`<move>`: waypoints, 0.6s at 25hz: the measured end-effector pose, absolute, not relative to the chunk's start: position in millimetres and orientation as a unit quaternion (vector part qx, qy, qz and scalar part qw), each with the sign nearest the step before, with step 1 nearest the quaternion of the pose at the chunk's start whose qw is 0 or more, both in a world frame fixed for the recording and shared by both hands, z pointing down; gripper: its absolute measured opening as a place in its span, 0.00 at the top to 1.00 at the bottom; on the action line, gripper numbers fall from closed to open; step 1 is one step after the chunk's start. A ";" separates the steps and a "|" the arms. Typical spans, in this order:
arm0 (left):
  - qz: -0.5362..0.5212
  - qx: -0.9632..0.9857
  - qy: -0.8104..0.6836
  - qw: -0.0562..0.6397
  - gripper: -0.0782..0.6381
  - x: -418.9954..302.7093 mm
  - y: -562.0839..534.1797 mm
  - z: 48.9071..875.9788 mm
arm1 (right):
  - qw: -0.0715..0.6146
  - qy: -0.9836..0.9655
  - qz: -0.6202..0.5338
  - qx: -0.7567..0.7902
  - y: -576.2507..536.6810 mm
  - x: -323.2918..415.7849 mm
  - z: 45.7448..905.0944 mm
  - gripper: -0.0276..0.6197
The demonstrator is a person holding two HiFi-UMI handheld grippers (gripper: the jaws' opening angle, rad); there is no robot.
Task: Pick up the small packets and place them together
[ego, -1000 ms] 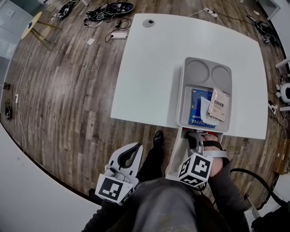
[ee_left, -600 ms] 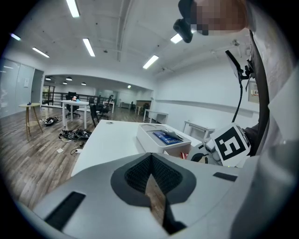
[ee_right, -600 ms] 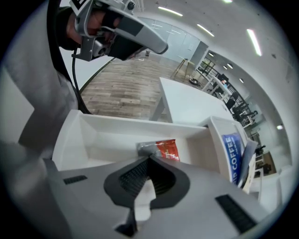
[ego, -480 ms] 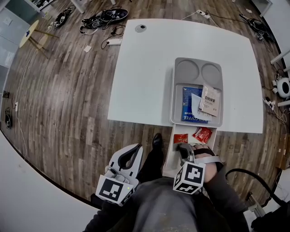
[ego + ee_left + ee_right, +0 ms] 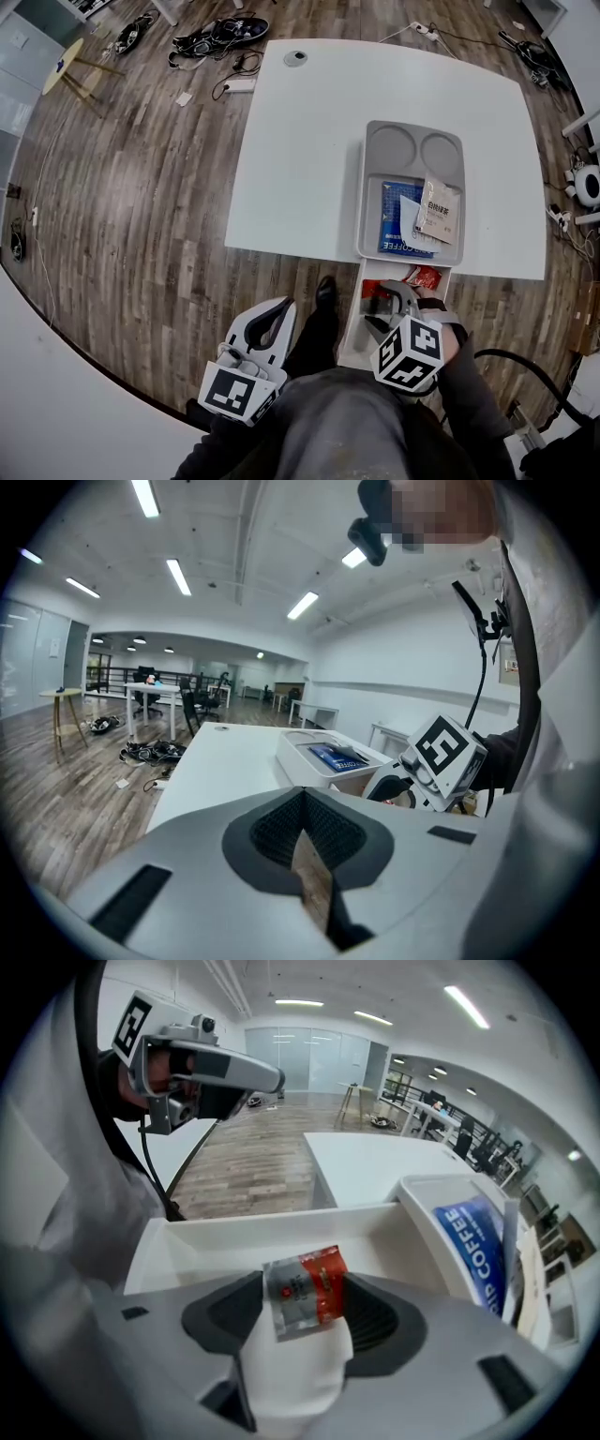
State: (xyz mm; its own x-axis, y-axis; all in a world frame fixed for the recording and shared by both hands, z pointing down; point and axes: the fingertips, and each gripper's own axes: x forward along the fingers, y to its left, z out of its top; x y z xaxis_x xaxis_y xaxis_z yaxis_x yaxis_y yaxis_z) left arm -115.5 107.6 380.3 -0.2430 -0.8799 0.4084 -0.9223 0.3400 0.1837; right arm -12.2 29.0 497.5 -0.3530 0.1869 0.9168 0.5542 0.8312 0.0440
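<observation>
Right claw's (image 5: 302,1324) jaws just opened, red packet (image 5: 306,1292) between.

A small red-and-silver packet (image 5: 305,1290) lay flat and slightly askew, silver half to one side and red half to the other, on the floor of the white bin (image 5: 351,328) that adjoined the near end of the grey tray (image 5: 392,148). A second red packet (image 5: 424,276), crumpled, lay in the same bin, close against the tray's near end and apart from the first. Inside the tray's large near compartment lay a blue packet (image 5: 394,220) printed with white letters, flat on the bottom. A white packet (image 5: 414,230) rested on it, and a beige packet (image 5: 438,211) with dark print lay on top, tilted, toward the tray's right wall.
</observation>
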 end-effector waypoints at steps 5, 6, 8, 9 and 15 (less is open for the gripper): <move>0.047 0.563 -0.793 0.228 0.90 -123.6 110.8 383.2 | 0.541 -0.789 -0.158 -0.245 24.2 -13.4 504.0 0.56; 0.047 0.561 -0.794 0.228 0.90 -125.1 111.1 383.4 | 0.545 -0.786 -0.154 -0.248 23.6 -13.7 504.2 0.56; 0.047 0.560 -0.795 0.229 0.90 -127.9 109.9 382.8 | 0.548 -0.783 -0.153 -0.252 21.4 -15.8 503.3 0.56; 0.047 0.561 -0.794 0.229 0.90 -129.2 109.1 382.5 | 0.548 -0.782 -0.154 -0.252 20.5 -17.6 502.7 0.56; 0.051 0.561 -0.793 0.230 0.90 -131.7 108.7 382.6 | 0.532 -0.794 -0.166 -0.243 19.1 -25.2 498.9 0.65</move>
State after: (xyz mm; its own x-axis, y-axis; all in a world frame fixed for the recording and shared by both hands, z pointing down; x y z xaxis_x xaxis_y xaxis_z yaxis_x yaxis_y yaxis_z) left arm -131.7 108.7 382.6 -0.2638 -0.8674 0.4219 -0.9140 0.3646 0.1781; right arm -25.2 19.1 498.9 -0.3164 0.2098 0.9251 0.5630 0.8265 0.0052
